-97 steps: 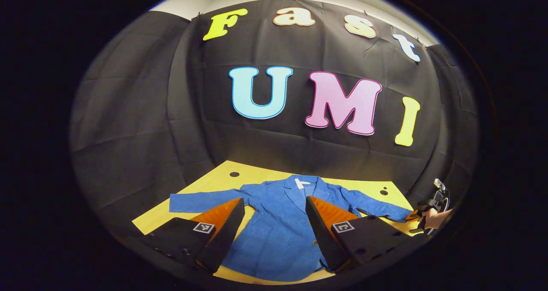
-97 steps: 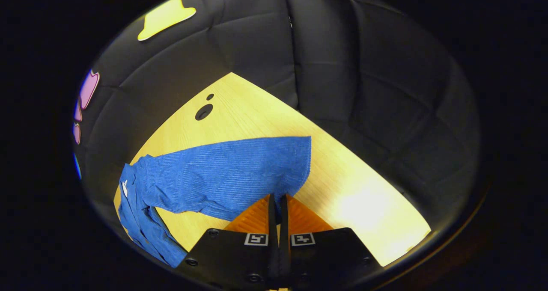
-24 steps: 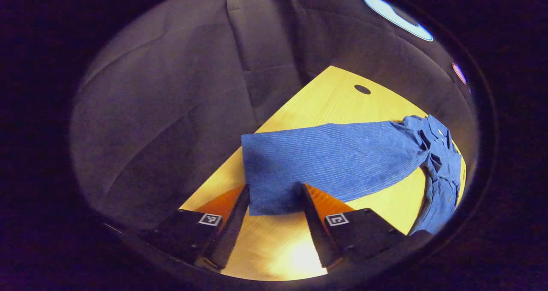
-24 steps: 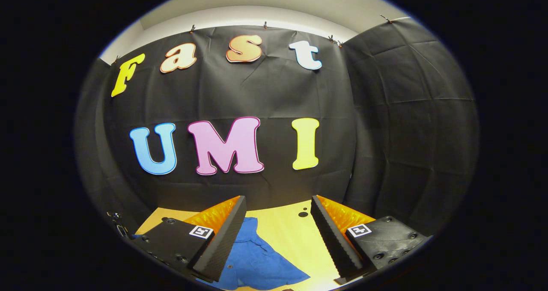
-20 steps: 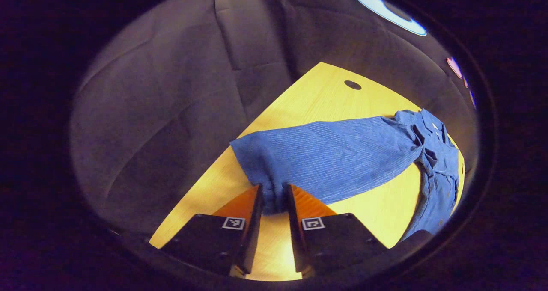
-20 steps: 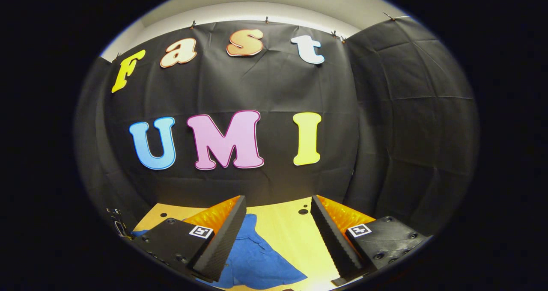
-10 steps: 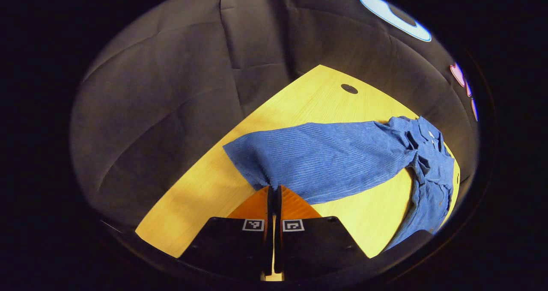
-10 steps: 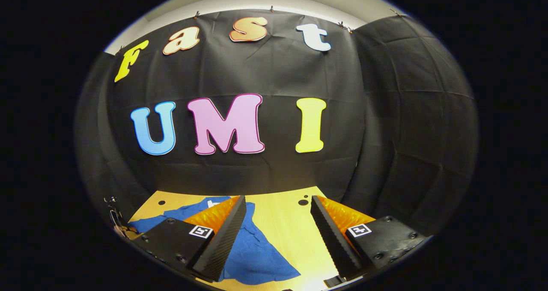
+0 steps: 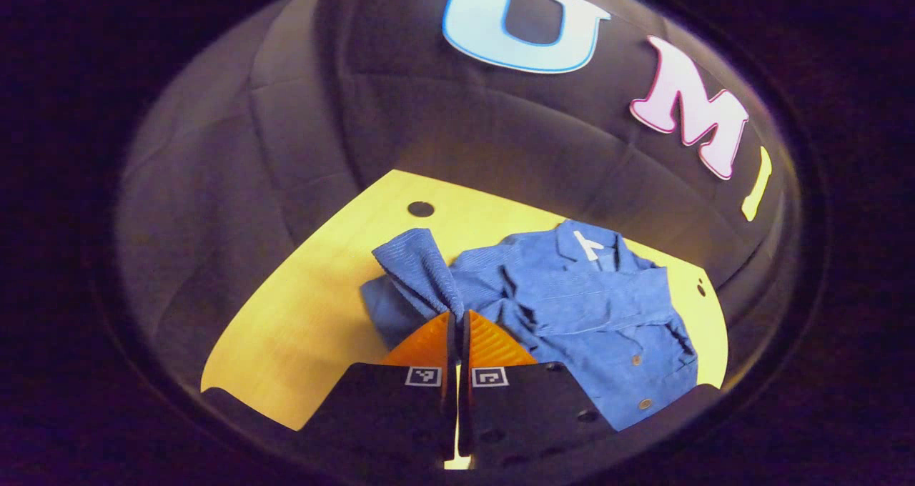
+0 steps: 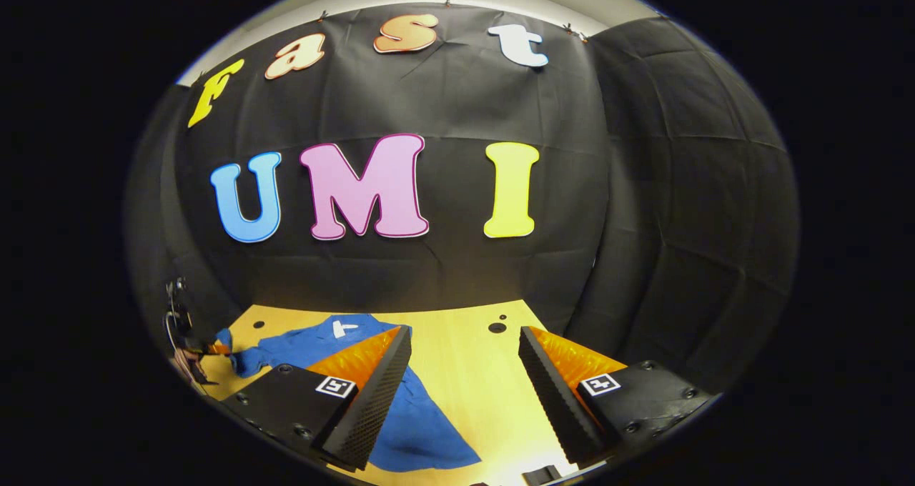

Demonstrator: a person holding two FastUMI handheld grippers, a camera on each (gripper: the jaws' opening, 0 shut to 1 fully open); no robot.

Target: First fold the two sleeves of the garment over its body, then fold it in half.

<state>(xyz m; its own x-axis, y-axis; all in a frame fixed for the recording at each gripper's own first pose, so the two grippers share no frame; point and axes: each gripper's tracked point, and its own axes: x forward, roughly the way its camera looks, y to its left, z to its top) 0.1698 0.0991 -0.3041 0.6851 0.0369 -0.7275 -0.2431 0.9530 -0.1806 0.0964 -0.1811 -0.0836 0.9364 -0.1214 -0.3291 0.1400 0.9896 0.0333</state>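
A blue button-up jacket [image 9: 593,314] lies face up on the yellow wooden table [image 9: 300,329], collar toward the wall. Its far sleeve [image 9: 607,296] is folded across the chest. My left gripper [image 9: 457,316] is shut on the cuff of the near sleeve [image 9: 422,268], which rises off the table and bunches over the shoulder. In the right gripper view, the right gripper [image 10: 465,332] stands open above the table with nothing between its fingers; the jacket [image 10: 422,422] lies to its lower left. Far left there, the other gripper [image 10: 182,329] holds the sleeve end [image 10: 223,343].
Black cloth walls close in the table at the back and both sides. A round hole [image 9: 420,209] sits near the table's back left corner, and further holes [image 10: 497,326] near the back right. Bare tabletop [image 10: 472,393] lies under the right gripper.
My left gripper closed on the sleeve cuff, lifted it and swung it in toward the jacket's body. The right gripper stayed open and tilted down a little.
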